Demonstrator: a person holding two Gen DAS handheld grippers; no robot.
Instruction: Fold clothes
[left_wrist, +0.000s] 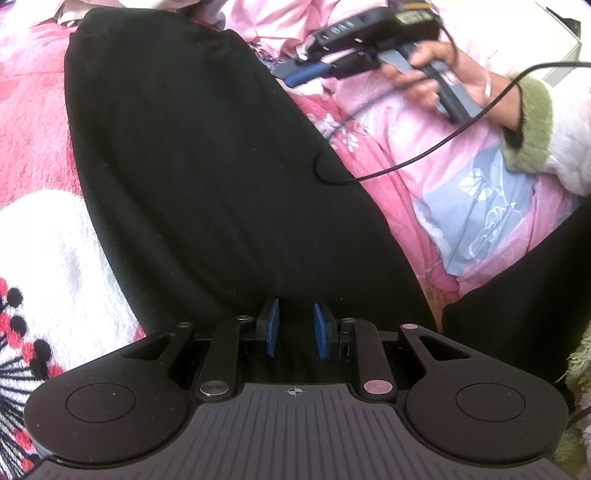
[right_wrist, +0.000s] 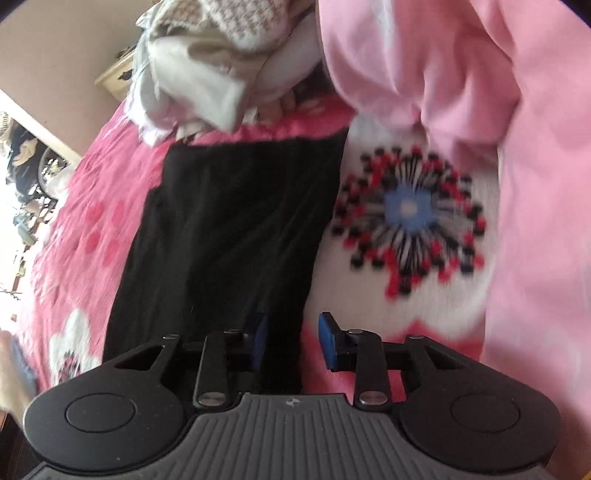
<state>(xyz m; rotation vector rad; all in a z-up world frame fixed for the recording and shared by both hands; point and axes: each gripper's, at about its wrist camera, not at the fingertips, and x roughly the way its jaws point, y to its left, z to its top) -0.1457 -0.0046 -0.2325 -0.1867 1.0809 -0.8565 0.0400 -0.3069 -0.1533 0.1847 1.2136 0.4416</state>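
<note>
Jaws of the left gripper (left_wrist: 294, 330) stand slightly apart over the black garment (left_wrist: 207, 177) laid on the pink bedspread (left_wrist: 33, 147); the right gripper (right_wrist: 291, 341) gapes empty at its edge, likely snagging only one layer.

Matt black cloth garment (left_wrist: 207, 166), fuzzy pink fleece blanket (left_wrist: 33, 147), ribbed plastic gripper body (left_wrist: 295, 435)
</note>
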